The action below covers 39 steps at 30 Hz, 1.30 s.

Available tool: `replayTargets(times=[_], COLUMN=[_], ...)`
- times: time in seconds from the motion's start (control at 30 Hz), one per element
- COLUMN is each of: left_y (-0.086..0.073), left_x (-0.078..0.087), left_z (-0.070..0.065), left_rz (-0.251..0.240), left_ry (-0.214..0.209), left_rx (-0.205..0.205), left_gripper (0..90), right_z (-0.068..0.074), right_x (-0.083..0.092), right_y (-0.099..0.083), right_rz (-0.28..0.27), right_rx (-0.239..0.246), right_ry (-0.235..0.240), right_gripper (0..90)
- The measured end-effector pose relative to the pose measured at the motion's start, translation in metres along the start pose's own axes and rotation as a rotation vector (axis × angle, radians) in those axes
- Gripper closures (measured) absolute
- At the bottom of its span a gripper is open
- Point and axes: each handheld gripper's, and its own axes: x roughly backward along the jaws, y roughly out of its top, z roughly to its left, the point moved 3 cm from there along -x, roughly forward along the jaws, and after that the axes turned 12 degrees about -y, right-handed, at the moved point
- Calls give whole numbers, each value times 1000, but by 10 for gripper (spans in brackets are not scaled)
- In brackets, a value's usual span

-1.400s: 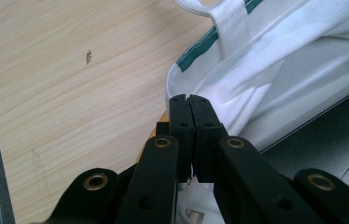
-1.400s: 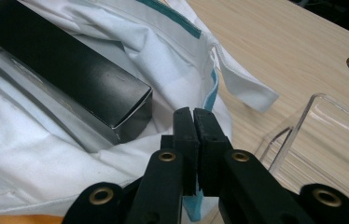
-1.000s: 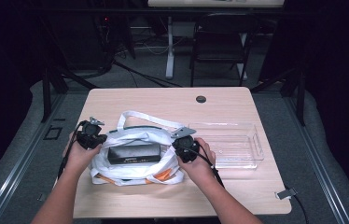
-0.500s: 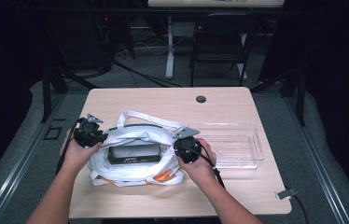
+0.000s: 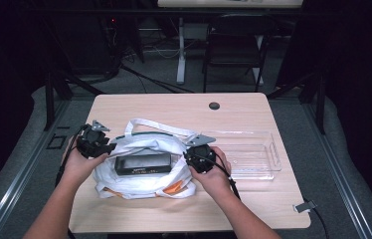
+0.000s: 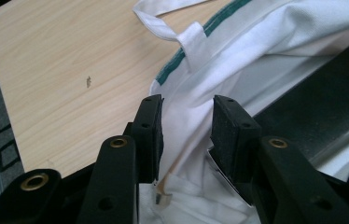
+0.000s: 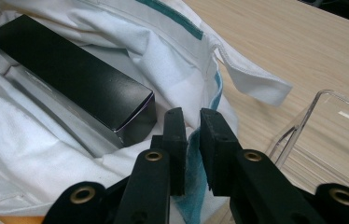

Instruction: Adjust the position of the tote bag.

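A white cloth bag (image 5: 139, 184) with green trim lies on the wooden table (image 5: 174, 109), its mouth spread wide. A long black box (image 5: 141, 163) rests inside it. My left gripper (image 5: 105, 145) is at the bag's left rim. In the left gripper view its jaws (image 6: 187, 116) stand partly apart, with white bag cloth (image 6: 256, 51) between them and the box (image 6: 322, 93) just beyond. My right gripper (image 5: 190, 158) is at the bag's right rim. Its jaws (image 7: 191, 126) are nearly together, pinching the cloth edge beside the box (image 7: 70, 79).
A clear plastic tray (image 5: 253, 154) sits on the table right of the bag, close to my right gripper, with its corner (image 7: 331, 126) showing in the right gripper view. Something orange (image 5: 174, 188) peeks from under the bag. A dark grommet hole (image 5: 214, 105) marks the table's far side.
The bag's strap and far rim have risen slightly and its mouth is spread a little wider. Both grippers stay at its two ends.
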Motion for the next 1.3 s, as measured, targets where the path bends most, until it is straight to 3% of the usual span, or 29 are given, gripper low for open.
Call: replayTargets(times=[0.37,0.5,0.73,0.97,1.13,1.3], left_y=[3,2,3,2,4,6], left_x=[5,4,10,12,10,9], left_z=[-7,-9,-12,-13,-15,-20], left_rz=[25,85,79,71,72,86], left_ry=[-13,-29,-16,-19,-46,-75], left_rx=[-65,-99,-137,-164,-187,-216], left_gripper=[588,568,547,545,528,512], right_z=[-8,-11,-14,-15,-21,-26], right_x=[7,13,21,29,36,39], right_y=[5,8,10,10,8,5], right_rz=[-22,-32,-44,-67,-84,-85], right_rx=[-43,-48,-48,-17,-18,-10], right_ry=[31,44,70,83,98,74], right_gripper=[730,678,630,573,559,540])
